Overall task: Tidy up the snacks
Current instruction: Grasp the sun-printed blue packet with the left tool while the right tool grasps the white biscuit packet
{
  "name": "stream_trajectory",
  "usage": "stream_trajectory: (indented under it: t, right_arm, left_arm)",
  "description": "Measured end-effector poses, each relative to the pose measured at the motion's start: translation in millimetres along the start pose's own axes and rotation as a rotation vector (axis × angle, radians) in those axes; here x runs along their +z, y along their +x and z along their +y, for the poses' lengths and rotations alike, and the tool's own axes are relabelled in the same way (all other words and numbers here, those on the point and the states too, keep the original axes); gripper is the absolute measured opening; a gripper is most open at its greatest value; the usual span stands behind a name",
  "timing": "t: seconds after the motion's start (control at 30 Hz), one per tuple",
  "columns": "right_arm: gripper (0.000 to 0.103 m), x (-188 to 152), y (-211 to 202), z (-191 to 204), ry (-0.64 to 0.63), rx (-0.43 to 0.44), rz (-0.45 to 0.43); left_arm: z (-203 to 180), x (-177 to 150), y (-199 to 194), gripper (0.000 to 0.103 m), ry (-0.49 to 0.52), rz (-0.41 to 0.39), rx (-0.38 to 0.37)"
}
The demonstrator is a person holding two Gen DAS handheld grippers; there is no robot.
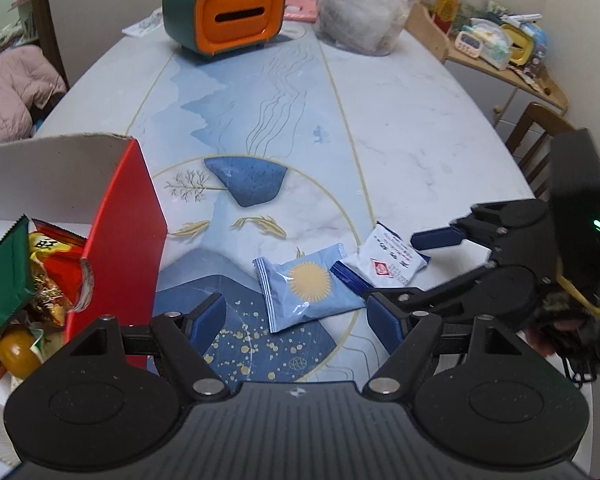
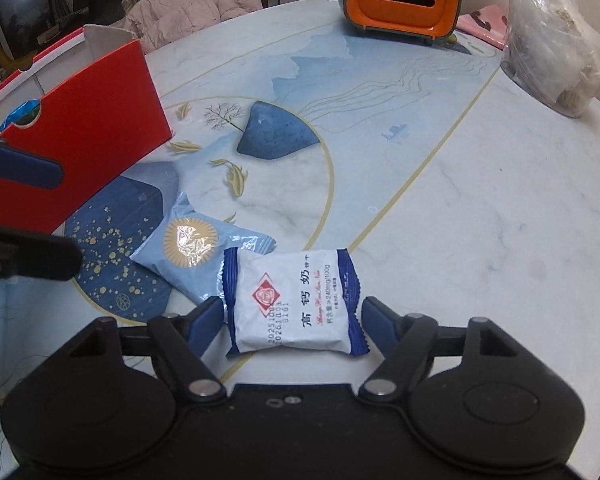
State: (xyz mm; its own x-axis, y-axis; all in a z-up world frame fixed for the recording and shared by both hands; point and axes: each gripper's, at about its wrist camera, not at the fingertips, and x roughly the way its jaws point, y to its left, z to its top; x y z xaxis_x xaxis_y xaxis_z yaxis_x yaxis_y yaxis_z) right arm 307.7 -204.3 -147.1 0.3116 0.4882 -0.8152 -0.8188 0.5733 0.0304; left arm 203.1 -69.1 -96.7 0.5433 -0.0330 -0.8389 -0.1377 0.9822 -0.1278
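Jaws of the right gripper (image 2: 292, 320) straddle the white biscuit packet (image 2: 294, 300), which lies flat on the counter (image 2: 480, 208). The left pad sits at the packet's blue crimped edge and the right pad stands just clear, so nothing is clamped. Just beside the white packet, overlapping its corner, lies the pale blue packet with a gold sun (image 1: 306, 286), also flat on the counter. The left gripper (image 1: 300, 318) hovers near that blue packet with its jaws apart and nothing between them. Beyond the blue packet, toward the left gripper's side, stands the red box (image 1: 120, 240), its white inside holding a heap of snack wrappers (image 1: 24, 284). Well beyond the white packet, at the counter's far edge, sit an orange and green tissue box (image 1: 224, 14) and a clear plastic bag (image 1: 360, 8).
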Motion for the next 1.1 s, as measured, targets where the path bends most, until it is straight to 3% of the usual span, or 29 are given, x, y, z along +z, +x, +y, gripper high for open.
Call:
stream_trajectory:
  t: [0.27, 0.77, 1.1]
  right_arm:
    - [0.061, -5, -2, -4, 0.041, 0.004, -0.023]
    - [0.059, -25, -20, -16, 0.09, 0.003, -0.036]
    - [0.059, -32, -23, -18, 0.113, 0.002, -0.04]
  left_arm:
    - [-2, 13, 37, 0.077, -0.027, 0.061, 0.026]
    - [-23, 10, 81, 0.077, 0.013, 0.1, 0.104]
    - [-33, 8, 78, 0.051, 0.052, 0.066, 0.109]
